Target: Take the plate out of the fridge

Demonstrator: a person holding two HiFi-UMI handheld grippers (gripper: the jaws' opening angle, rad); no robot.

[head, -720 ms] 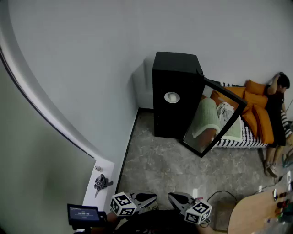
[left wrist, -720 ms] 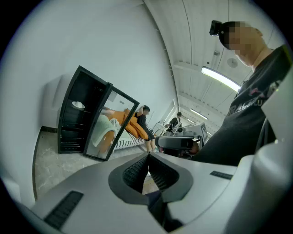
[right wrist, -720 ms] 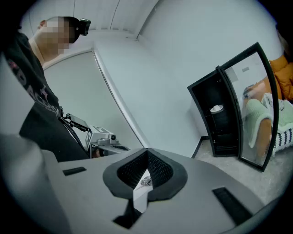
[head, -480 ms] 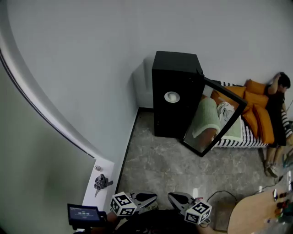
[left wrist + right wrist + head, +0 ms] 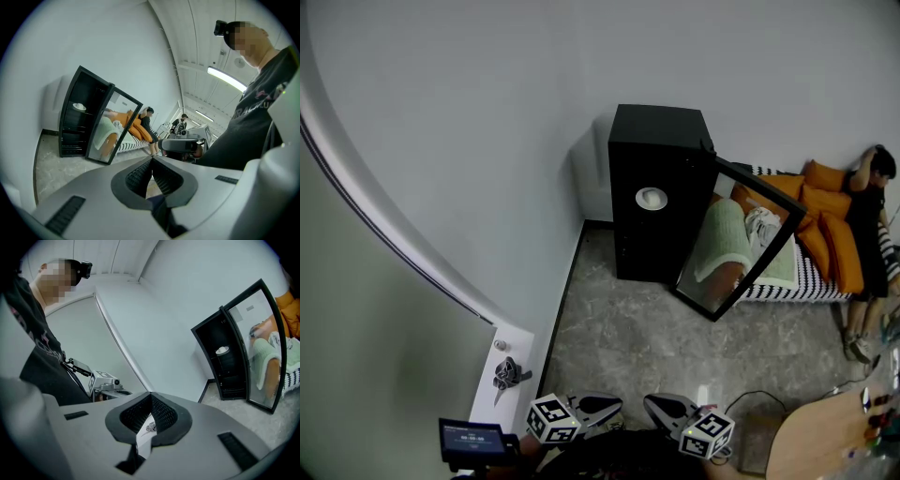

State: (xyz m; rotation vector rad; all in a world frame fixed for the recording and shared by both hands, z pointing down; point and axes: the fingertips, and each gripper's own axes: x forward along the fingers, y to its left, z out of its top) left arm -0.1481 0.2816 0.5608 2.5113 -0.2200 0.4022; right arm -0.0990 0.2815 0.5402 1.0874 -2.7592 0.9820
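1. Since the earlier frame almost nothing has moved. The head view has nudged a touch, and both grippers sit at the same spot on its bottom edge.
2. Left gripper (image 5: 151, 161): jaws fully together, tips meeting, nothing between them. It is held low over the floor (image 5: 656, 337), well apart from the fridge (image 5: 661, 141).
3. Right gripper (image 5: 151, 397): jaws likewise closed, empty. It is just beside the left one, and the two point toward each other.
4. Plate (image 5: 652, 198): white, on an upper shelf inside the black fridge, untouched.
5. The fridge stands on the floor against the wall (image 5: 487, 141). Its glass door (image 5: 741, 239) is swung open to the right.
6. A sofa (image 5: 825, 244) with orange cushions sits behind the door. A person (image 5: 867, 225) sits at its right end.
7. A round wooden table (image 5: 816, 441) is at the bottom right corner of the head view.
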